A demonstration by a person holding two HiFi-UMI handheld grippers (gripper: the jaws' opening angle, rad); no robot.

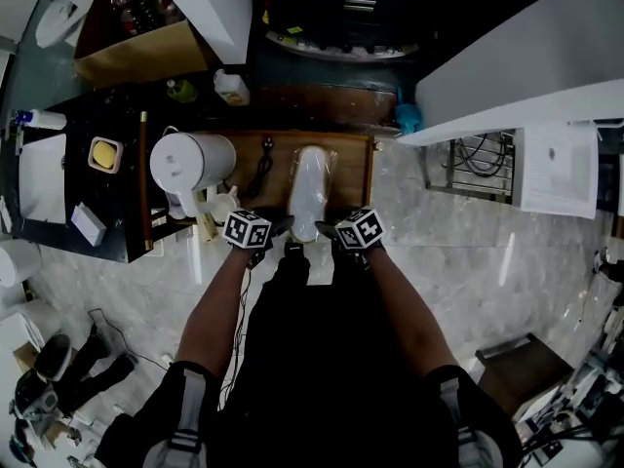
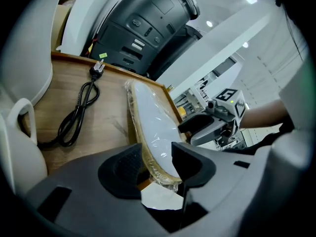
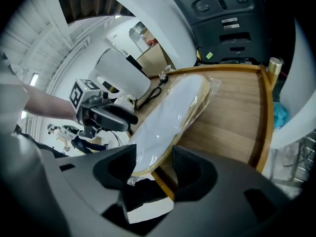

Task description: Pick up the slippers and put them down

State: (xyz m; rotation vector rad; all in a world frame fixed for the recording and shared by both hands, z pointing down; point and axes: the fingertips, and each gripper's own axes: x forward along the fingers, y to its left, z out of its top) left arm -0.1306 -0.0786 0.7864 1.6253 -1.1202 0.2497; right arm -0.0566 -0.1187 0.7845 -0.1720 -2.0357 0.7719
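Slippers lie at table near edge. Left gripper and right gripper jaws spread, straddling slippers' near end, not pinching.

Person wearing black trousers, dark grey-striped short sleeves, matte dark grey left tongs and right tongs bearing white cubes with black square markers

No legible text, label or number anywhere in view
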